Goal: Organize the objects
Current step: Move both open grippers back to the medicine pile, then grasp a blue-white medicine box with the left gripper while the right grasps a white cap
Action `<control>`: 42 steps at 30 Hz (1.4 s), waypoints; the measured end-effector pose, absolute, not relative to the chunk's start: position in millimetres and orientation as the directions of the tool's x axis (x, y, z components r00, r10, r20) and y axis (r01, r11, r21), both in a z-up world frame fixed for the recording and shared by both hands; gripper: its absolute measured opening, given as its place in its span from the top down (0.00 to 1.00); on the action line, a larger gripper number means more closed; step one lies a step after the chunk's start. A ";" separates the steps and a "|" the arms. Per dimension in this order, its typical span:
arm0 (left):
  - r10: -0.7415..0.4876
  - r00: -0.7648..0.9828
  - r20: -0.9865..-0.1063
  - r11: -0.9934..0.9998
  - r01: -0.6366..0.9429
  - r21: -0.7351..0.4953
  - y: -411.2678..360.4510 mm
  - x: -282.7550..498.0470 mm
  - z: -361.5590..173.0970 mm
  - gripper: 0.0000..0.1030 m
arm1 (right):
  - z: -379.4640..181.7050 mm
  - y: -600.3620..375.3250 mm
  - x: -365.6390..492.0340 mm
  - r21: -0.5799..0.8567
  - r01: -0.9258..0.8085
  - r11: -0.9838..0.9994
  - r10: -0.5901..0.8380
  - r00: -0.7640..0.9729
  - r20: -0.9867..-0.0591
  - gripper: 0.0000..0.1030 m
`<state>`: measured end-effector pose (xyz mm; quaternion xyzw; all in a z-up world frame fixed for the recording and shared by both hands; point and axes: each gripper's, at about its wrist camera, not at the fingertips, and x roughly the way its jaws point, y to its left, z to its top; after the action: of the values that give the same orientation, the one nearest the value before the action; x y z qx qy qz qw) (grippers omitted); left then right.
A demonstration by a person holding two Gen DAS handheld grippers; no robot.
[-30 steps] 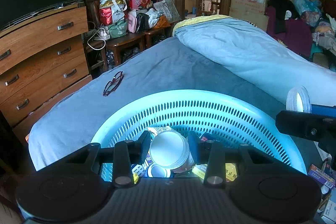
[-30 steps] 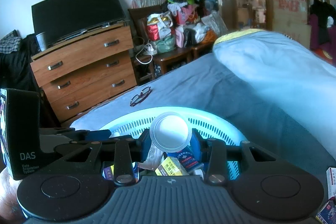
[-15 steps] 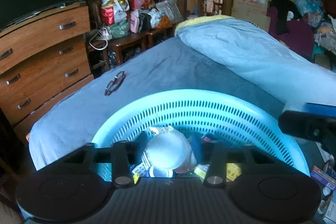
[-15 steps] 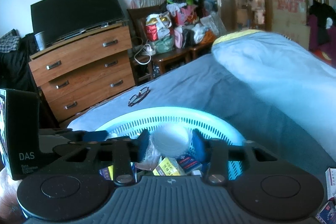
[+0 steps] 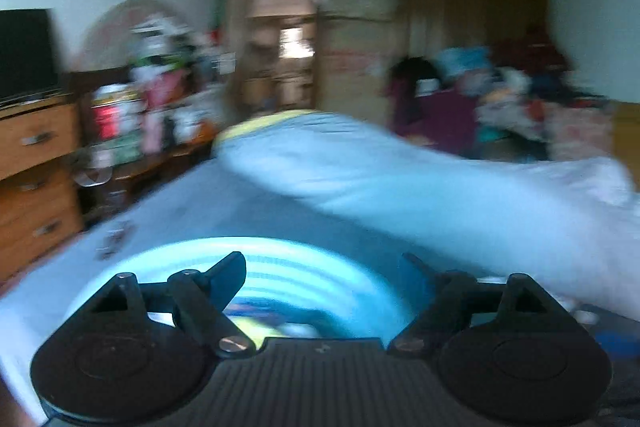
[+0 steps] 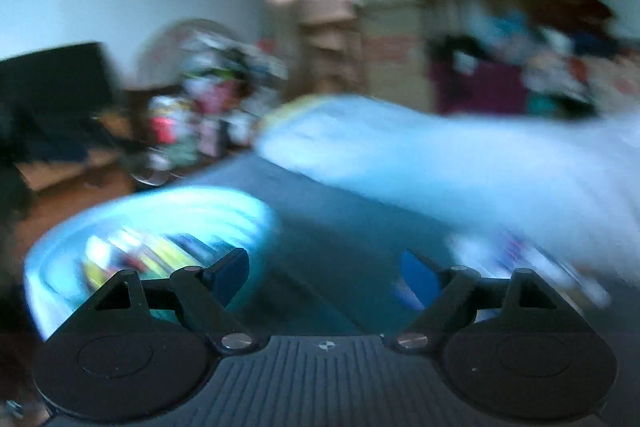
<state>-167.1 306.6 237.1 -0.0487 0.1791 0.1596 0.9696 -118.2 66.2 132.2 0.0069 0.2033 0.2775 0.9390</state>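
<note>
Sitting low on the bed (image 5: 192, 211), the pale blue basket (image 5: 280, 267) lies directly ahead of the left gripper (image 5: 324, 279), whose fingers are spread wide with nothing between them. From the right gripper (image 6: 324, 275), likewise spread and holding nothing, the basket (image 6: 152, 223) lies off to the left, with blurred colourful packets inside. A light blue quilt (image 5: 400, 183) is heaped across the bed's right side. Behind stand a wooden dresser (image 5: 36, 163), a cluttered table (image 5: 148, 115) and a lit doorway (image 5: 280, 39); both views are badly smeared.
</note>
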 end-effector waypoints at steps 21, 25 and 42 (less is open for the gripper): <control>-0.208 0.714 -0.669 0.978 0.155 -0.138 138.9 -23.5 62.4 0.24 | 7.7 -103.7 -44.3 0.160 -0.144 0.976 0.214 0.746 -0.631 0.33; -0.213 0.666 -0.715 0.977 0.164 -0.138 118.4 0.0 33.4 0.28 | 7.7 -112.9 -45.2 0.190 -0.125 0.974 0.217 0.759 -0.614 0.32; -0.179 0.648 -0.741 0.980 0.186 -0.074 84.3 34.5 12.9 0.39 | 1.8 -114.6 -43.7 0.206 -0.130 0.970 0.229 0.774 -0.591 0.30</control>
<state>34.5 84.3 12.9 0.0043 0.4076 -0.1003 0.9076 -43.7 -114.6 1.8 0.0770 0.3225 0.0956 0.9386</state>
